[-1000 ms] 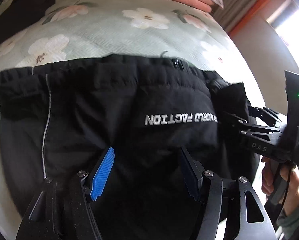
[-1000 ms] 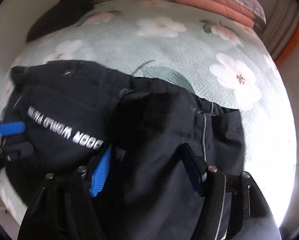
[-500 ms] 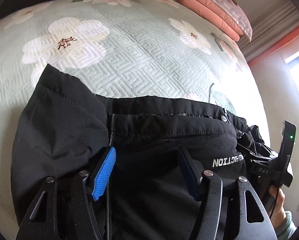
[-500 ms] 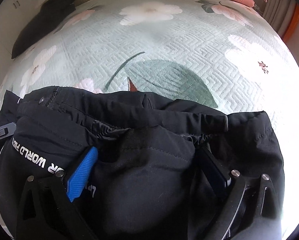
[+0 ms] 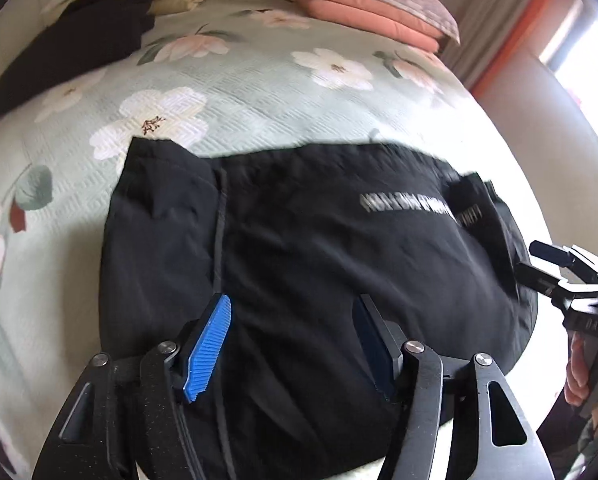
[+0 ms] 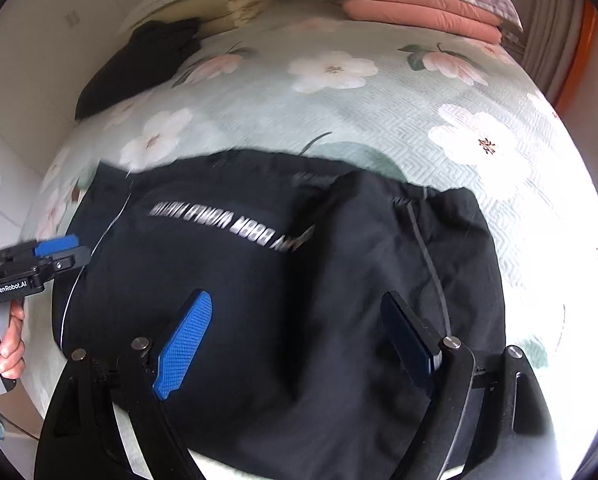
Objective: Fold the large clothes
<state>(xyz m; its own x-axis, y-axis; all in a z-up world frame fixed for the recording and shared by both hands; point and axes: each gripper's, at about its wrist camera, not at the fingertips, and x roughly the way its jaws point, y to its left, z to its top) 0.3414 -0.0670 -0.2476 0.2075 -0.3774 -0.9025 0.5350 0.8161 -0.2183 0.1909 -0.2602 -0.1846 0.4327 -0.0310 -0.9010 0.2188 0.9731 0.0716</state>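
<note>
both grippers hang over the folded black jacket (image 5: 319, 264) on the floral bedspread (image 5: 259, 92); left gripper (image 5: 295, 340) opening, right gripper (image 6: 299, 336) closing, both gripping nothing.

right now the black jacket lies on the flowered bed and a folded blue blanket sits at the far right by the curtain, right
Not quite: the folded blanket at the far right by the curtain is pink, not blue, as the right wrist view shows. The rest stands: the black jacket lies on the flowered bed.

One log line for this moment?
garment: folded on bed | left gripper: opening, empty | right gripper: closing, empty
</note>
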